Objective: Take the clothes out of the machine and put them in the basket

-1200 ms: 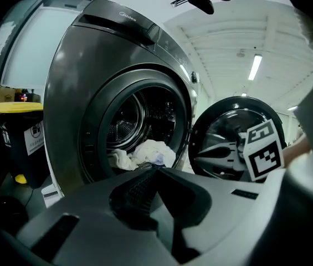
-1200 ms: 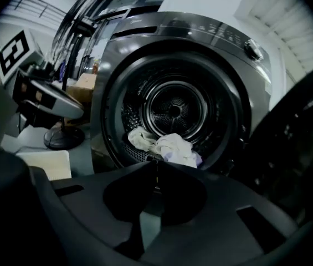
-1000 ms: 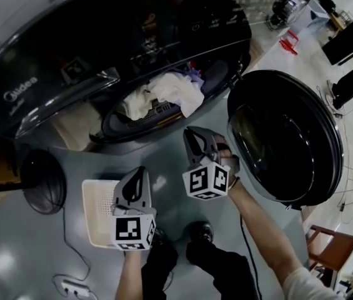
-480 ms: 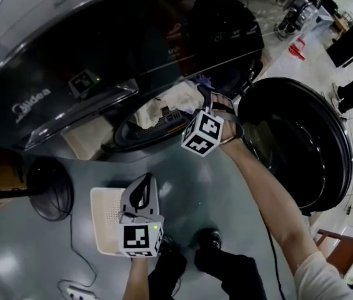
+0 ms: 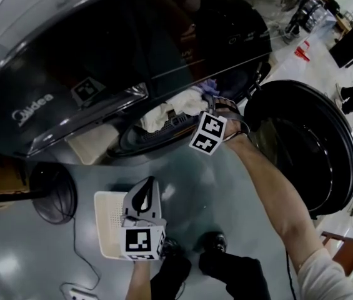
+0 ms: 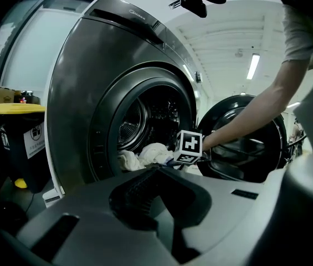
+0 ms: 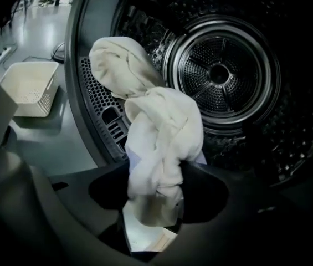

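Grey glossy floor, open workshop space behind. Dark front-load washing machine fills the top of the head view, its round door swung fully open to the right. A black round object stands on the floor left of the basket; can't tell what it is. The cream perforated basket sits on the floor in front of the machine, well apart from the port, no clothes visible in it.

White clothes are heaped at the mouth of the drum, draped over the perforated port rim, partly hanging out. A small lilac piece shows at the right of the heap, too small to identify.

The right gripper is at the port, arm stretched out, pointing down into the heap. Its jaws have just been closing and now sit at a medium gap with a bunched fold of the white cloth filling it; both jaws press the fold, which hangs below them.

The left gripper hangs low over the basket's right edge, aimed at the machine. Its jaws are together, nothing between them.
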Demonstrator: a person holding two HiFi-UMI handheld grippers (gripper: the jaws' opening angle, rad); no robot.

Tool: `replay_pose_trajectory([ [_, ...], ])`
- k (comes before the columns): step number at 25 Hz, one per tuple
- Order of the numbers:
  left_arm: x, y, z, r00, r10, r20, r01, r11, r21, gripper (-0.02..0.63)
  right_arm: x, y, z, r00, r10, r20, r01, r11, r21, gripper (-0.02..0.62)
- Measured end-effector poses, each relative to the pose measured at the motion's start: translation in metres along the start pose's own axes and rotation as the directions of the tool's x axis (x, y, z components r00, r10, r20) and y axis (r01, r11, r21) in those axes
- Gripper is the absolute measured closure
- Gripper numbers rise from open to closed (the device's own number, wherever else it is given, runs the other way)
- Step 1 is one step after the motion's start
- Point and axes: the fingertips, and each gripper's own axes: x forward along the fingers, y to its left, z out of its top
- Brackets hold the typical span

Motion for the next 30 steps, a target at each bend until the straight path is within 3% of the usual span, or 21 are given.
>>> replay_pose_trajectory([
  [3,0.000,0.001,-0.001,1.000,0.000,0.002,0.000,1.000,-0.002,0.588,-0.003,0.000,0.000,0.999,-0.035,0.018,0.035,0.999,0.002,0.397],
  [7,-0.003,-0.001,-0.003,1.000,0.000,-0.005,0.000,1.000,-0.003,0.588,-0.008,0.000,0.001,0.997,-0.060,0.038,0.059,0.997,0.047,0.432],
  [18,-0.030,-0.016,0.019,0.999,-0.008,-0.037,0.008,1.000,-0.018,0.589,-0.081,-0.023,-0.001,0.968,-0.221,0.119,0.188,0.952,0.243,0.439],
  [30,-0.072,-0.055,0.078,0.997,-0.039,-0.065,0.036,0.999,-0.039,0.588,-0.201,-0.026,-0.022,0.958,-0.257,0.129,0.180,0.886,0.428,0.439],
])
